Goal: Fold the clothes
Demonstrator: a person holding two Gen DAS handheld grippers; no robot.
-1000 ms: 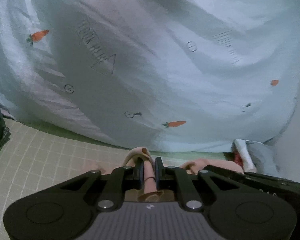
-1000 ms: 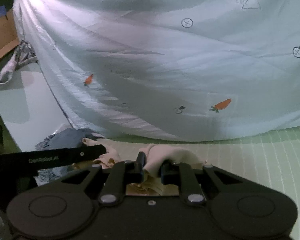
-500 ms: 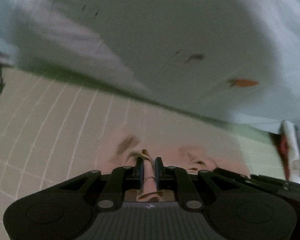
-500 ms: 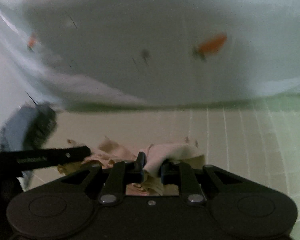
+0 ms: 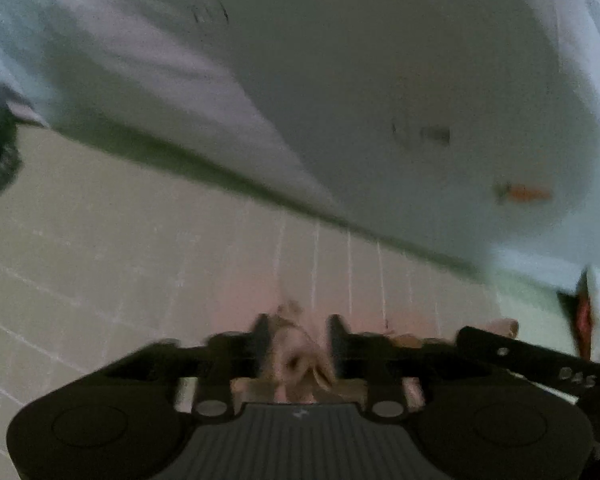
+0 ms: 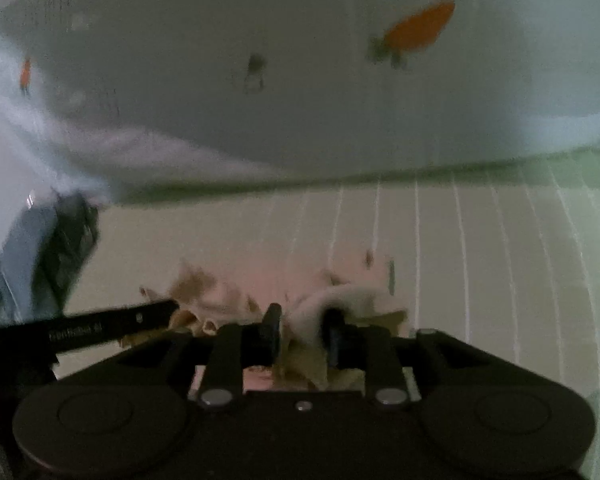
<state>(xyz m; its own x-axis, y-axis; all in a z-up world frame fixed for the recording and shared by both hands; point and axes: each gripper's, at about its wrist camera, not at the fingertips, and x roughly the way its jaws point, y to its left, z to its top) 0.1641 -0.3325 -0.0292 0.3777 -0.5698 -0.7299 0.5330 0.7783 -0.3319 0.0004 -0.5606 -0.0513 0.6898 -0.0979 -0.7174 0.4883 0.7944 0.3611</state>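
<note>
Left wrist view: the pink garment point(image 5: 296, 354) is seen between the just-opening jaws of the left gripper point(image 5: 296, 326), likewise the right gripper point(image 6: 302, 320), on the gridded mat point(image 5: 140, 248).

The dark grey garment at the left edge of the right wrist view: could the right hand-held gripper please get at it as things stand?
Probably not directly: the right hand-held gripper has pink cloth between its just-opened jaws, and the left hand-held gripper lies between it and the dark grey garment.
</note>
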